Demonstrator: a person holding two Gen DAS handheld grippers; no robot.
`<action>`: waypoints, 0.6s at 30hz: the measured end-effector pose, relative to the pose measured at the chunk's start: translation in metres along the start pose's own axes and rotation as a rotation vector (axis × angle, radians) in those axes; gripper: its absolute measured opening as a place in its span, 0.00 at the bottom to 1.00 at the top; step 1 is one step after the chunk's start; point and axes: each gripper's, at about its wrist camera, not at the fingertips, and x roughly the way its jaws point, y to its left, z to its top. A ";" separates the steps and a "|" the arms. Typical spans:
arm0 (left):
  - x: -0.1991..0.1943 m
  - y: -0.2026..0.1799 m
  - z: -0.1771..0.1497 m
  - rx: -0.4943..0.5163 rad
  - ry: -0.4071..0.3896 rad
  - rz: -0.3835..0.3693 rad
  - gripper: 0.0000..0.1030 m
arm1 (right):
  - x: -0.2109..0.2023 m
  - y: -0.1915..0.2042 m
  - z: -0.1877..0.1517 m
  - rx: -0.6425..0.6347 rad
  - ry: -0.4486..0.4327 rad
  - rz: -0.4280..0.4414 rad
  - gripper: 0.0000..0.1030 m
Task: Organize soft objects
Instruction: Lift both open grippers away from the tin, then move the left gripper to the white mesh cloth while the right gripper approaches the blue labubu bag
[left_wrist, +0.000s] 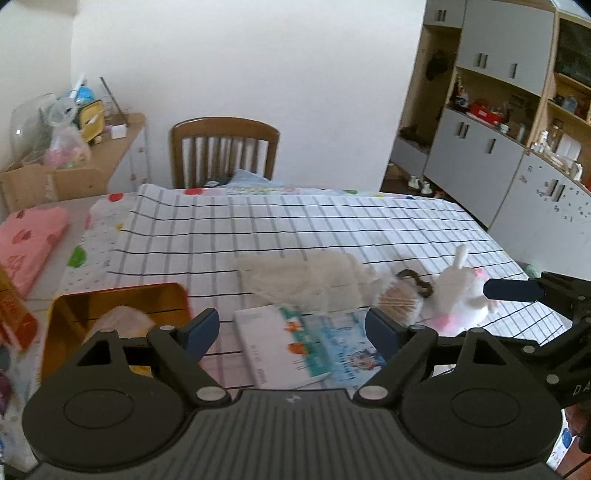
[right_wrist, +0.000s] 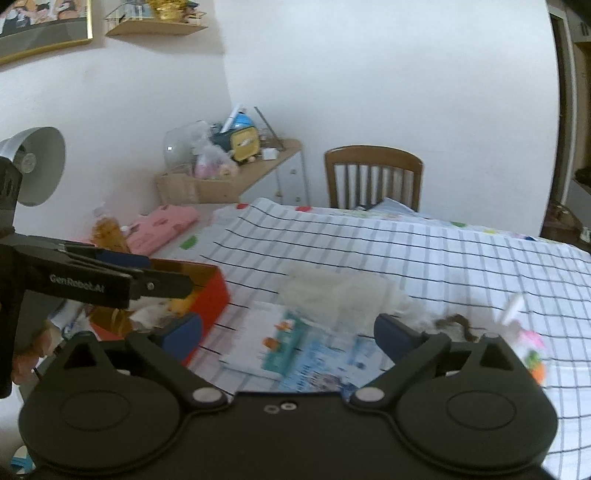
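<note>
Checked cloth (left_wrist: 295, 229) covers the table by a wooden chair (left_wrist: 224, 147); both jaws gape empty.

You have a matt woven checked tablecloth (left_wrist: 332, 229) under everything; the tin box (left_wrist: 122, 295) shows a glossy gold metal lining and red outside; the booklet (left_wrist: 291, 343) is smooth printed paper. The white plush rabbit (left_wrist: 461, 291) looks fluffy; the chair (left_wrist: 225, 147) is varnished wood; your gripper bodies are matt black plastic.

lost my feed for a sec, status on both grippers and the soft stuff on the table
Left gripper open, empty. Right gripper open, empty. White plush bunny and beige cloth lie loose on checked tablecloth; tin near left. Booklet under cloth's edge.
</note>
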 end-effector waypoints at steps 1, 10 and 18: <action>0.002 -0.004 0.000 0.001 -0.001 -0.007 0.84 | -0.002 -0.004 -0.002 0.002 0.001 -0.005 0.98; 0.024 -0.041 0.002 0.020 -0.013 -0.063 0.96 | -0.012 -0.036 -0.020 -0.007 0.031 -0.023 1.00; 0.066 -0.054 0.013 0.006 0.027 -0.039 0.97 | 0.001 -0.050 -0.031 -0.018 0.070 -0.005 1.00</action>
